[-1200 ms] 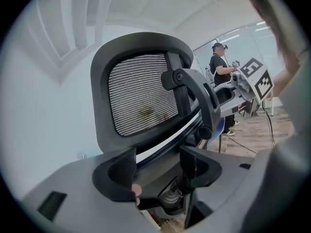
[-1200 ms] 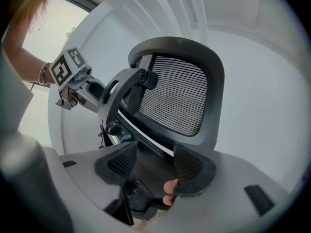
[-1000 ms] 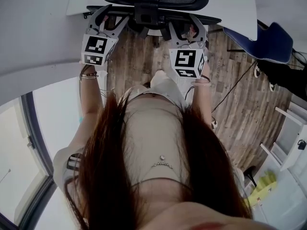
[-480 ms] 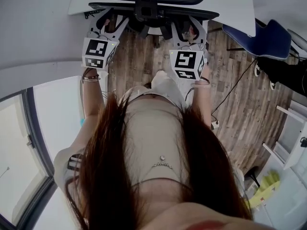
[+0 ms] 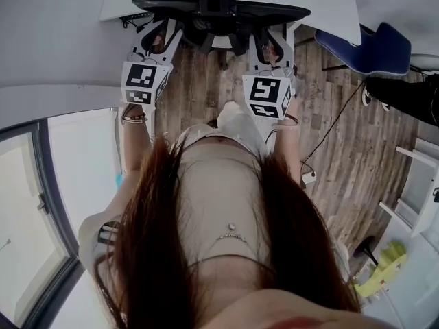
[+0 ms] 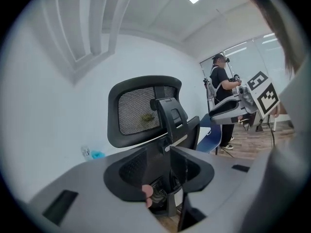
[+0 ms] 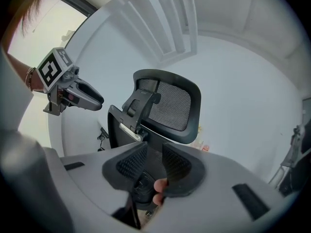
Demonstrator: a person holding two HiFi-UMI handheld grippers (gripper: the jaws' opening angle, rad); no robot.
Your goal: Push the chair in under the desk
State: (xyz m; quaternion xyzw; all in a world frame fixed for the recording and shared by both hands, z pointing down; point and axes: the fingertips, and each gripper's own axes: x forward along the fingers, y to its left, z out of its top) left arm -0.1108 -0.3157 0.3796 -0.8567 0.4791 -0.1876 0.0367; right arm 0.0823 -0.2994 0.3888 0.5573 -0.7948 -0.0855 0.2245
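A black mesh office chair (image 5: 219, 9) stands at the top of the head view, its back toward me and its seat under the white desk (image 5: 329, 5). My left gripper (image 5: 159, 27) and right gripper (image 5: 271, 36) reach to the rim of the backrest, one on each side of the centre post. Both pairs of jaws have just been closing. In the left gripper view the backrest (image 6: 160, 149) fills the gap of the left gripper (image 6: 163, 171), below the headrest (image 6: 141, 111). The right gripper (image 7: 151, 161) straddles the backrest edge (image 7: 150, 152) the same way.
A blue chair (image 5: 370, 50) stands right of the desk. A black cable (image 5: 329, 129) crosses the wood floor. White furniture (image 5: 418, 204) lines the right side, and a window (image 5: 41, 184) sits low at the left. A person (image 6: 222, 91) stands far off in the left gripper view.
The chair and both grippers have shifted up the head view toward the desk. More of the chair is cut off by the top edge.
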